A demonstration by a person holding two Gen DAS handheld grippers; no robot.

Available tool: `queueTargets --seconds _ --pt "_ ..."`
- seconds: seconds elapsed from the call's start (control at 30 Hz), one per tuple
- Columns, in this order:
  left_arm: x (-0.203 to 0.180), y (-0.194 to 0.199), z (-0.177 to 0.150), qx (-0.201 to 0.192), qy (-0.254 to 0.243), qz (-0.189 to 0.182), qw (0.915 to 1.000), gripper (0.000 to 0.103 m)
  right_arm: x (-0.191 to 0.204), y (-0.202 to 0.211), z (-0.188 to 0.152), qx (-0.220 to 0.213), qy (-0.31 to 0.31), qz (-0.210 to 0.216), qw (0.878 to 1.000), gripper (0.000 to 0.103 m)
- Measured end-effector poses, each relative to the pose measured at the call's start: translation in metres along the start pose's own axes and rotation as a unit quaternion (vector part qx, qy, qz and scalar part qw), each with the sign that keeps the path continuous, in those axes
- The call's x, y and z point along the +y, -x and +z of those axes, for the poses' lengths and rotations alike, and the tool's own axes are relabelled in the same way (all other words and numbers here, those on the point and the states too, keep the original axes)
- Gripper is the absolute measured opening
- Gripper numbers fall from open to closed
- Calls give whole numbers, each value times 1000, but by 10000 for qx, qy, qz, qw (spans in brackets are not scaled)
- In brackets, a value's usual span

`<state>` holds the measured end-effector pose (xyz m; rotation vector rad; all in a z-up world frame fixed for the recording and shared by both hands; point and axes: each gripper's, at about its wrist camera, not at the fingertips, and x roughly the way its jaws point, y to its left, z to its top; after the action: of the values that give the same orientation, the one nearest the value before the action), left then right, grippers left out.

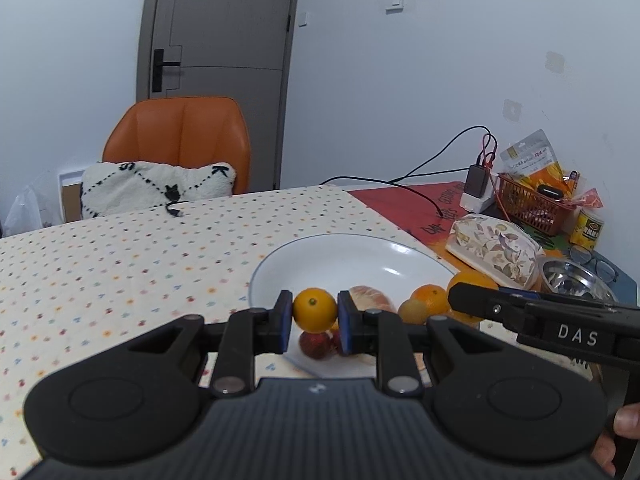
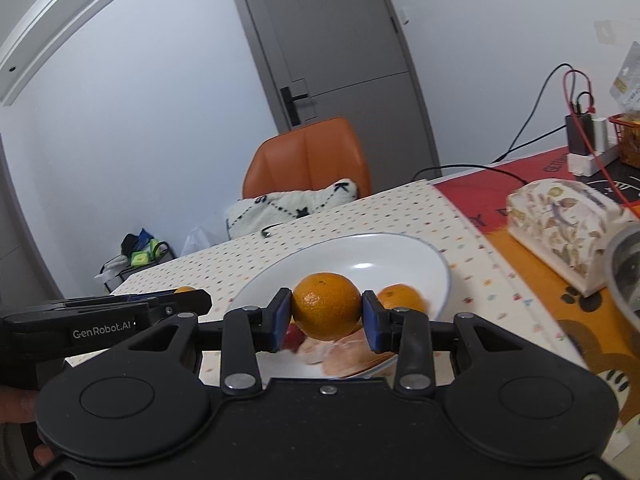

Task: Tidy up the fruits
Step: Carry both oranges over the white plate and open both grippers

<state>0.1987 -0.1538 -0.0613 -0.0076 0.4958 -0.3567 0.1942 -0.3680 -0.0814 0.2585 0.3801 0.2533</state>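
- Your dotted tabletop [image 1: 120, 264] carries a white plate [image 1: 320, 256] with peeled fruit segments [image 2: 340, 354].
- Your right hand-held gripper [image 2: 326, 316] clamps an orange [image 2: 326, 306] above the plate.
- Your left hand-held gripper [image 1: 315, 316] clamps a smaller yellow-orange citrus [image 1: 315, 309] over the plate's near rim.

Between the blue pads [image 1: 285, 322] of the black left gripper [image 1: 315, 320] sits a yellow-orange fruit [image 1: 315, 309]; the right gripper [image 2: 327, 316] holds a deeper orange one [image 2: 326, 306]. Beyond them, a white plate [image 1: 320, 258] with a thin blue rim, on a cream cloth [image 1: 140, 256] dotted in many colours. Below the left gripper's fruit lies something dark red [image 1: 316, 345], perhaps a plum. Further back stands an orange chair [image 1: 180, 132].
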Motion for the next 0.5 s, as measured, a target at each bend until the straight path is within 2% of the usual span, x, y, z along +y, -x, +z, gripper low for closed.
queueTargets --seconds 0.5 --pt "-20 -51 14 229 -98 -26 9997 22 -15 -31 16 39 63 -87 9999 36"
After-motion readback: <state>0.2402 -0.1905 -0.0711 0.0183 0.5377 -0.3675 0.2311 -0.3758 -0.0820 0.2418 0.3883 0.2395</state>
